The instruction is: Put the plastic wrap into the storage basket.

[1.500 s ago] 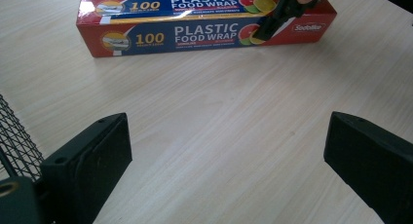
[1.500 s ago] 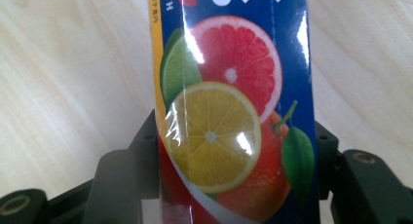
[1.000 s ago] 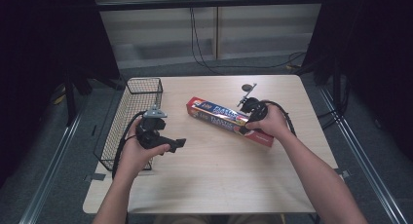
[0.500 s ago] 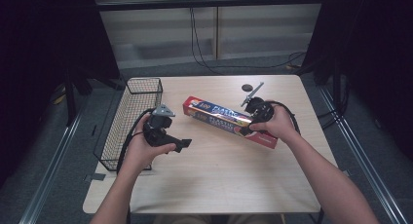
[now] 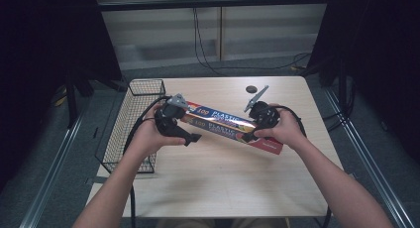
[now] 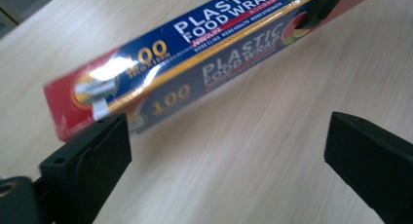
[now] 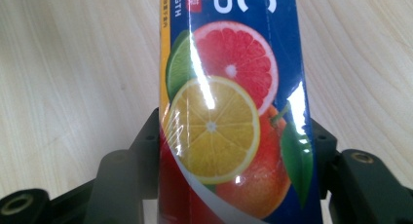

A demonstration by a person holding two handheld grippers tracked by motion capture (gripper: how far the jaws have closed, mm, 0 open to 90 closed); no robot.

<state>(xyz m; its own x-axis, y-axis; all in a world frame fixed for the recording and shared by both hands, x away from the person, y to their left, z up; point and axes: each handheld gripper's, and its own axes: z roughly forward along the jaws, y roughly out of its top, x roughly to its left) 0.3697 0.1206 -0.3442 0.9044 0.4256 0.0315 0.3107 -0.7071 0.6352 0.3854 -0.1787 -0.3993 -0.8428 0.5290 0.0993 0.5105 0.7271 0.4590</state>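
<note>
Right gripper (image 5: pixel 253 134) clamped on plastic wrap box (image 5: pixel 225 125), done. My left gripper (image 5: pixel 190 138) wide open, empty, beside box's other end; second grasp pending, I judge.

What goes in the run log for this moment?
right gripper: shut on plastic wrap box | left gripper: open, beside box's end | wire basket: at table's left edge
</note>
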